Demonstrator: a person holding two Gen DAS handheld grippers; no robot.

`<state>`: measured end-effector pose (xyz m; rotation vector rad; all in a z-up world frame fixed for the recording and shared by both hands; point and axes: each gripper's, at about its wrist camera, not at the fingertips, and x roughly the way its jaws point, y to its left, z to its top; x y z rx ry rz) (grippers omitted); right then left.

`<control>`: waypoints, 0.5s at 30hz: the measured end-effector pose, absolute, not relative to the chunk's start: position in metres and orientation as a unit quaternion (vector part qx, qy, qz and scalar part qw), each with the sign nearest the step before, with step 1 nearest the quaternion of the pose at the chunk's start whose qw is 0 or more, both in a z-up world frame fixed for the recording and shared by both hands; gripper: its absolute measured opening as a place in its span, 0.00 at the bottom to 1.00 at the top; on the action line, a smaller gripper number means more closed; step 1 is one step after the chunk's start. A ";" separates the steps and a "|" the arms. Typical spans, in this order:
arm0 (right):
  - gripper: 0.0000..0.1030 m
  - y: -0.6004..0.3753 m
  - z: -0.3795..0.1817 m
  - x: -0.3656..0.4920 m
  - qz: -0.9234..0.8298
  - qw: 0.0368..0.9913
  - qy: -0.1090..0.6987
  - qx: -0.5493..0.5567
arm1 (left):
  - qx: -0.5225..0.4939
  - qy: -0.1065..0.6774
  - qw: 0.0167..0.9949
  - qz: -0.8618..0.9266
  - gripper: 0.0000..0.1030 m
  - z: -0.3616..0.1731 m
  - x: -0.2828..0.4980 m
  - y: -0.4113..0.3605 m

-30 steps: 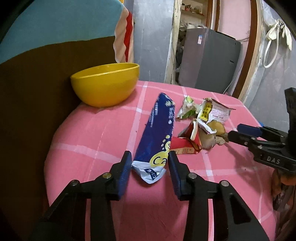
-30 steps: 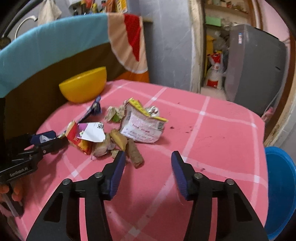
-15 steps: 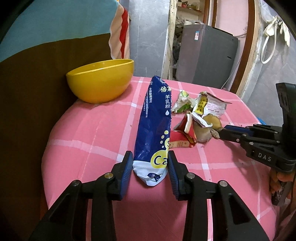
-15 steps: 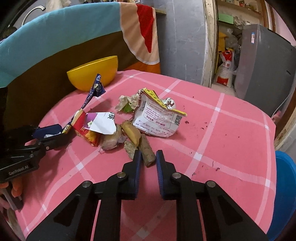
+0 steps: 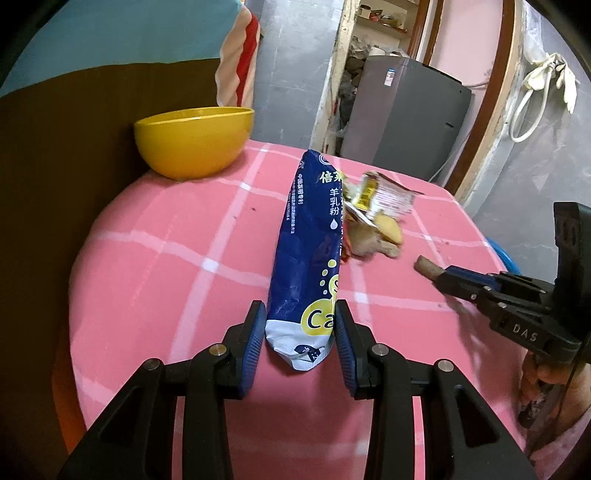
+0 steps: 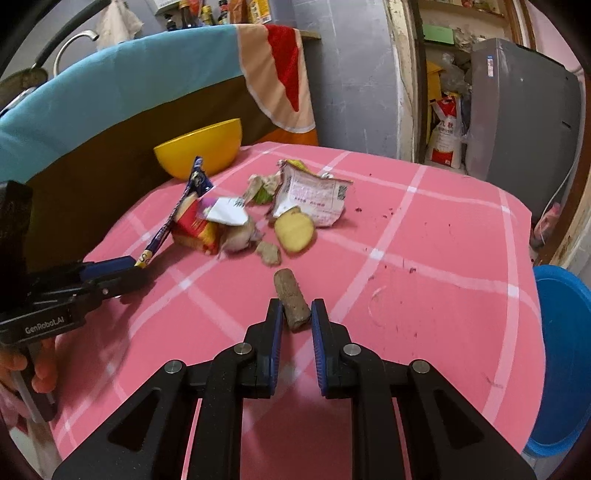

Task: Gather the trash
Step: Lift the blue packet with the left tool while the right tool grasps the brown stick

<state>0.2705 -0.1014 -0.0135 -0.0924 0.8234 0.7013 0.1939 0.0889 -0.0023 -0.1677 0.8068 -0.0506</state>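
step: both pick-ups made | left gripper (image 5: pixel 300 325) clamps long blue foil sachet (image 5: pixel 308 254) | right gripper (image 6: pixel 296 321) pinches stubby brown root scrap (image 6: pixel 291 298) above pink checked tablecloth (image 6: pixel 424 266) | next: carry to a bin, perhaps blue tub (image 6: pixel 563 354)

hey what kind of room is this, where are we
Probably a lived-in home kitchen or dining corner: a table under a pink checked tablecloth, a yellow bowl, a grey appliance, and bottles on a shelf.

We note a pink checked tablecloth (image 6: pixel 424 236) over the table. A yellow bowl (image 5: pixel 194 140) sits at its far left corner. A grey appliance (image 5: pixel 406 118) stands beyond the table. A blue tub (image 6: pixel 565 354) sits just off the table's right edge. A striped cloth (image 6: pixel 280 74) hangs behind.
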 end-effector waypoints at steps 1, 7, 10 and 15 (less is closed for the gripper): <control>0.13 -0.102 -0.013 0.268 0.337 0.855 0.391 -0.047 | -0.081 0.393 0.916 -0.026 0.31 -0.002 0.192 0.086; 0.13 -0.104 -0.015 0.260 0.353 0.848 0.391 -0.052 | -0.083 0.397 0.914 -0.029 0.31 -0.002 0.185 0.073; 0.13 -0.104 -0.016 0.261 0.356 0.848 0.390 -0.045 | -0.068 0.403 0.912 -0.025 0.31 -0.003 0.187 0.069; 0.14 -0.104 -0.018 0.262 0.359 0.848 0.388 -0.031 | -0.069 0.408 0.910 -0.026 0.32 -0.005 0.194 0.071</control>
